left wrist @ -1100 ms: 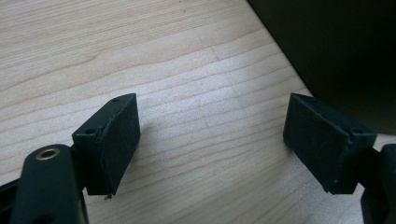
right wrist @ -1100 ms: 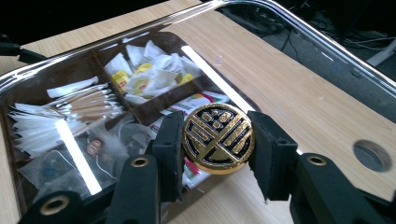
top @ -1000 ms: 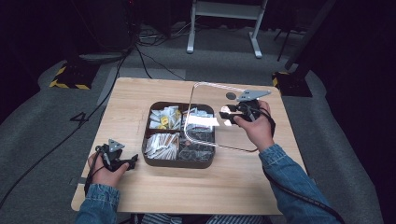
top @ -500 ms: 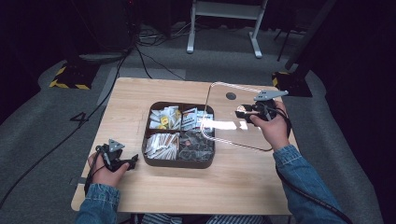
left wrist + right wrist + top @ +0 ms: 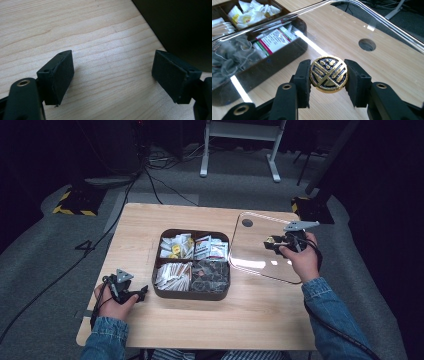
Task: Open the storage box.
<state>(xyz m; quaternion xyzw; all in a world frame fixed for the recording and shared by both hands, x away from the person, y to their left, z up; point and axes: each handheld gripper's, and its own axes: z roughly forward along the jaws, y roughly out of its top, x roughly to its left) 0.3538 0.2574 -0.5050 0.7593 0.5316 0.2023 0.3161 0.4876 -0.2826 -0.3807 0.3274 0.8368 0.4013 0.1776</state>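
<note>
**Clear lid carried off the box, held only by its knob**

High view: the right gripper [image 5: 274, 245] holds a clear lid [image 5: 260, 251] over the right side of the table [image 5: 200, 330], just beside the dark four-compartment box [image 5: 194, 264], which stands uncovered with packets and tea bags in its sections. The lid hangs tilted, its near edge low over the wood; whether that edge touches the table cannot be told. The left gripper [image 5: 142, 291] rests on the table near the box's front left corner, well apart from the lid.

Left gripper view: the jaws stand wide apart with nothing between them, bare wood grain beneath and the box's dark wall [image 5: 180, 27] at the upper right.

Right gripper view: the jaws are clamped on the lid's round gold-and-black knob [image 5: 328, 74], one pad on each side. The lid's rim [image 5: 372, 17] arcs away above, and the box [image 5: 274, 56] shows through it, along with a round hole in the tabletop [image 5: 367, 44].

The risk, as I judge it, is in the grip. The pads pinch a small round knob while a broad sheet hangs from it, so the lid may swivel between the pads or slip out if the hand tips or jerks. If lowered while tilted, one edge would strike first and the lid could skid on the wood, or knock the box's wall.
</note>
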